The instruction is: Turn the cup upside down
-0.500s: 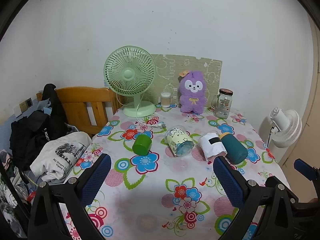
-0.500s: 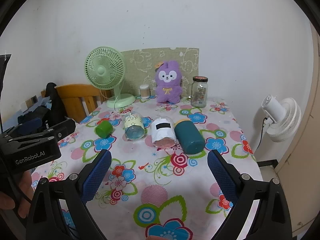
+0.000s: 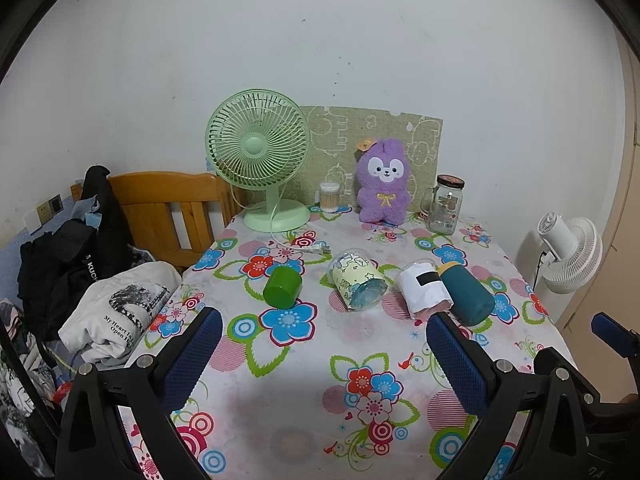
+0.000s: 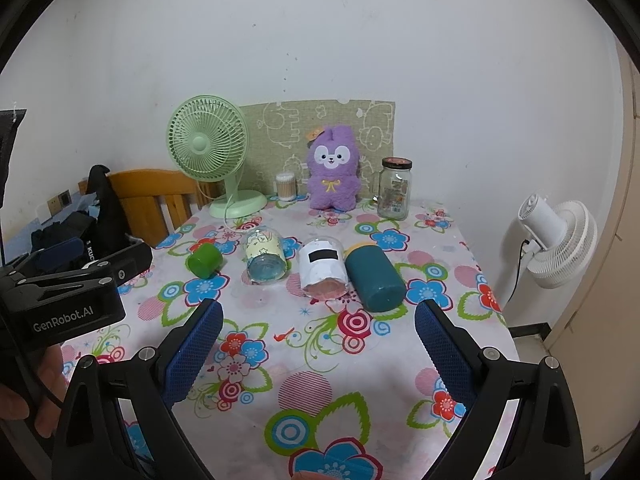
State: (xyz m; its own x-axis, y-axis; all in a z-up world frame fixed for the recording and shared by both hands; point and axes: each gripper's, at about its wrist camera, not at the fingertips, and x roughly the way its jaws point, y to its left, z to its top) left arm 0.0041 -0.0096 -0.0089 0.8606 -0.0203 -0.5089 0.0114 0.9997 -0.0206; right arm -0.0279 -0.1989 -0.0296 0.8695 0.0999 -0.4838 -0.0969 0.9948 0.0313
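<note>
Above table (image 3: 304,364): left gripper (image 3: 324,356), right gripper (image 4: 318,344) hover, jaws spread.

We see even, soft indoor light on the pale wall (image 3: 360,40) and the worktop (image 3: 304,360), faint shadows, no glare; fisheye bending and dark vignette crowd the corners.

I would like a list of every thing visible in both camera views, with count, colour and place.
cups: 4, lying on their sides in a row mid-table: green cup, yellow patterned cup, white cup, teal cup
desk fan: 1, light green, back left of table
plush toy: 1, purple, back centre
glass jar: 1, clear, back right
cotton swab jar: 1, clear, beside the desk fan
tablecloth: 1, floral
white fan: 1, right of table
chair: 1, wooden, left
left gripper: open, empty
right gripper: open, empty
</note>
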